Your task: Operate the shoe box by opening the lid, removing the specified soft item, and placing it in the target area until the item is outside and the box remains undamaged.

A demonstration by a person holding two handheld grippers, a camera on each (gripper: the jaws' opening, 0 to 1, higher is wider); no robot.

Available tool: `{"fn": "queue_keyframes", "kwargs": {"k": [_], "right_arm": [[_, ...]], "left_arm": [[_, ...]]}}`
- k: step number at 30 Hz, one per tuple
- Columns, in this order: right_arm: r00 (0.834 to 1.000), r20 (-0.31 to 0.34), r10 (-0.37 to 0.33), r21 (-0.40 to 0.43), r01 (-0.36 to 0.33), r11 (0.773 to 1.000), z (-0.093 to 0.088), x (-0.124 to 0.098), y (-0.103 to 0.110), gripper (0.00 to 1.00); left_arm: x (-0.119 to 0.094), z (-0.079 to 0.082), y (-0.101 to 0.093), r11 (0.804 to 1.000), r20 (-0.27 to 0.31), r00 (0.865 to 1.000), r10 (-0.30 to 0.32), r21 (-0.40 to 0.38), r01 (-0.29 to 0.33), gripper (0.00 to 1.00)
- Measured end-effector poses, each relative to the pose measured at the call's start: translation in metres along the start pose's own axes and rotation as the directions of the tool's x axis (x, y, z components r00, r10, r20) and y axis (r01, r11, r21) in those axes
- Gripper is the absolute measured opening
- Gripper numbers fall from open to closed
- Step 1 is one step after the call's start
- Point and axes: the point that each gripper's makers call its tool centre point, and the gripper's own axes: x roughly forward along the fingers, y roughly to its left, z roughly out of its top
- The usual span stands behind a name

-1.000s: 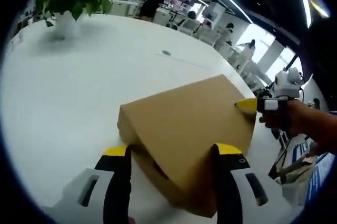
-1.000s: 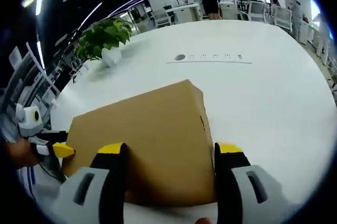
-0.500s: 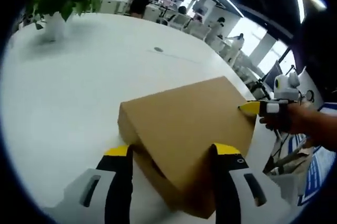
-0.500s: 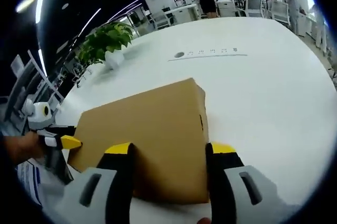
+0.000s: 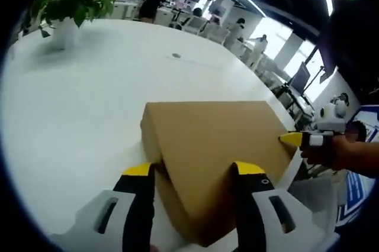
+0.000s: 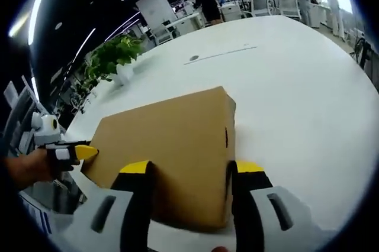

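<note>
Two yellow-tipped grippers I steer, left [image 5: 190,170] and right [image 6: 190,169], each spread wide astride the closed brown cardboard shoe box [image 5: 220,151] on the white table [image 5: 71,110]; leafy potted plant [image 5: 72,5] beyond

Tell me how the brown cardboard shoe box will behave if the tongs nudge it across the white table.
The brown cardboard shoe box looks low and flat-bottomed, so it should slide rather than tip or roll. The white table looks smooth and glossy, so it will probably skid easily. Its closed lid is thin cardboard, likely to flex or dent under hard pressure.
</note>
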Motion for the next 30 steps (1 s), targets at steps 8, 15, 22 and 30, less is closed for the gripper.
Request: {"fn": "queue_keyframes", "kwargs": {"k": [8, 15, 22, 30], "right_arm": [[1.0, 0.02, -0.021, 0.03, 0.02, 0.999, -0.028, -0.016, 0.022, 0.48], [1.0, -0.005, -0.019, 0.021, 0.019, 1.0, -0.026, -0.013, 0.022, 0.49], [1.0, -0.025, 0.003, 0.019, -0.003, 1.0, -0.026, -0.012, 0.02, 0.49], [0.997, -0.028, 0.076, -0.015, -0.076, 0.997, -0.026, -0.011, 0.018, 0.5]], "left_arm": [[-0.021, -0.015, 0.007, 0.999, -0.01, 1.0, -0.006, 0.039, 0.007, 0.49], [-0.025, -0.019, 0.007, 0.998, -0.005, 1.0, -0.008, 0.058, 0.009, 0.51], [-0.027, -0.024, 0.004, 0.992, -0.035, 0.999, -0.036, 0.116, 0.04, 0.53], [-0.034, -0.034, -0.002, 0.996, -0.01, 1.0, 0.017, 0.082, -0.016, 0.52]]}}
